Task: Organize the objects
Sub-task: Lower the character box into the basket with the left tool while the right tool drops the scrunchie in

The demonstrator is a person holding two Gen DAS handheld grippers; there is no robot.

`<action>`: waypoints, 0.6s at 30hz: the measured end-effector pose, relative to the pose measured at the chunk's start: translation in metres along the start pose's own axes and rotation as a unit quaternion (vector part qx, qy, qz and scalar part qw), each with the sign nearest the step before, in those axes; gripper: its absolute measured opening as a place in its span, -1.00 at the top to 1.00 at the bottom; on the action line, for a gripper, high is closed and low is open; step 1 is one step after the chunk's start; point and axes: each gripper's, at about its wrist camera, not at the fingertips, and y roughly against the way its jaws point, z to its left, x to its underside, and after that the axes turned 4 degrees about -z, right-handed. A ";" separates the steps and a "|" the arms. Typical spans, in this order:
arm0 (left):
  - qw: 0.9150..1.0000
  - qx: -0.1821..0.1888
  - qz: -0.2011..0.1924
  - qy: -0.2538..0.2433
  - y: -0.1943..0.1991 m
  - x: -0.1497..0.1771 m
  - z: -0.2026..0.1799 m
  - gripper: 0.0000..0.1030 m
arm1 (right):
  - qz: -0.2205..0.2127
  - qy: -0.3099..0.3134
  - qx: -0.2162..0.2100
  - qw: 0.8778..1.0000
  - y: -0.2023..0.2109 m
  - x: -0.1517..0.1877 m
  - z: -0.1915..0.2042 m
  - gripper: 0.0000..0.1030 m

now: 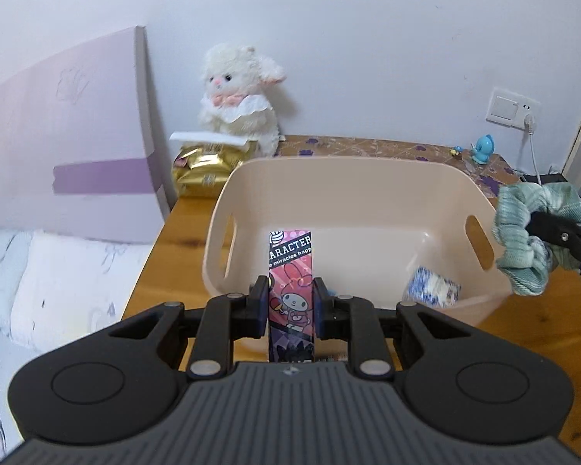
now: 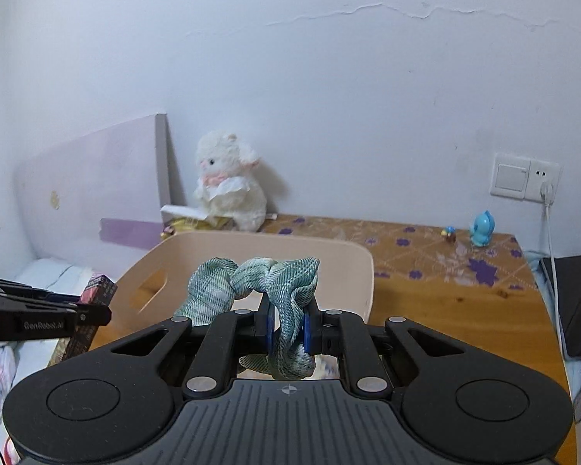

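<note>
The left gripper (image 1: pixel 290 304) is clamped on a narrow pink character-print box (image 1: pixel 290 290), held upright with its long axis vertical, the pads pressing its two long sides about midway up. The right gripper (image 2: pixel 286 327) is closed tight on a green scrunchie (image 2: pixel 259 283), which bunches up above the pads and hangs in a loop below them.

What the coming move turns on is the beige bin (image 1: pixel 352 178). It sits straight ahead of both grippers on the wooden table (image 1: pixel 162 248), its near rim just beyond the left fingertips, so the box already stands over or just short of that rim (the exact overlap is hard to judge through the fisheye). In the left wrist view the scrunchie hangs at the bin's right edge, outside or above the right handle slot. A blue-and-white patterned item (image 1: pixel 432 288) already lies in the bin's near right corner.

The left hand looks the nearer to a drop; probably a short move forward and down clears the rim.
</note>
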 end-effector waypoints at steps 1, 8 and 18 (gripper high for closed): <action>1.000 -0.004 0.001 0.000 -0.007 -0.003 0.000 0.53 | 0.002 0.001 0.004 1.000 -0.008 -0.002 0.000 0.75; 1.000 -0.014 0.022 -0.011 -0.065 -0.020 -0.015 0.53 | 0.042 0.014 0.027 0.999 -0.061 0.003 0.007 0.75; 0.996 -0.007 0.086 -0.039 -0.127 -0.006 -0.027 0.52 | 0.108 0.033 0.051 0.992 -0.099 0.030 0.012 0.65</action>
